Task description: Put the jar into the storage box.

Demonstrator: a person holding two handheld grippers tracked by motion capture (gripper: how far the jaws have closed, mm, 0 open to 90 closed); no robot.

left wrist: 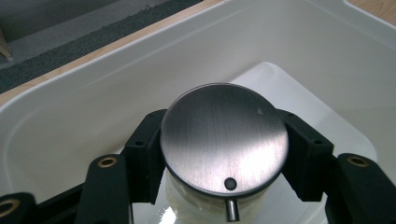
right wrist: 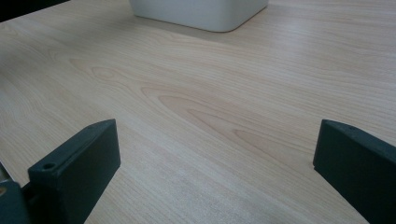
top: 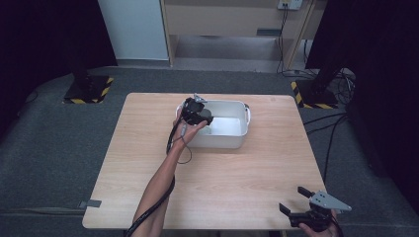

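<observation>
- The left gripper [top: 195, 112] is over the left part of a white tub [top: 225, 143] that stands on the far half of the wooden table [top: 148, 148].
- In the left gripper view the two black jaws press from both sides on a jar [left wrist: 223, 144] with a round lid of brushed metal.
- The lid has a small dark hole near its lower edge, and a short metal pin comes out just under it.
- Under the lid the body of the jar looks clear, with something pale inside; I cannot tell what it is.
- The jar is inside the tub [left wrist: 84, 93], above its white floor. I cannot tell if the jar touches the floor or is lifted from it.
- The person's left forearm [top: 158, 187] reaches from the near edge of the table to the tub, with a black cable along it.
- The right gripper [top: 295, 203] is at the near right corner of the table, well apart from the tub, held in the right hand [top: 318, 223].
- Its jaws are spread wide with nothing between them; in the right gripper view bare wood [right wrist: 210, 116] lies between the two, and the corner of the tub [right wrist: 201, 14] is at the top.
- A grey plate with three corners sits on top of the right gripper.
</observation>
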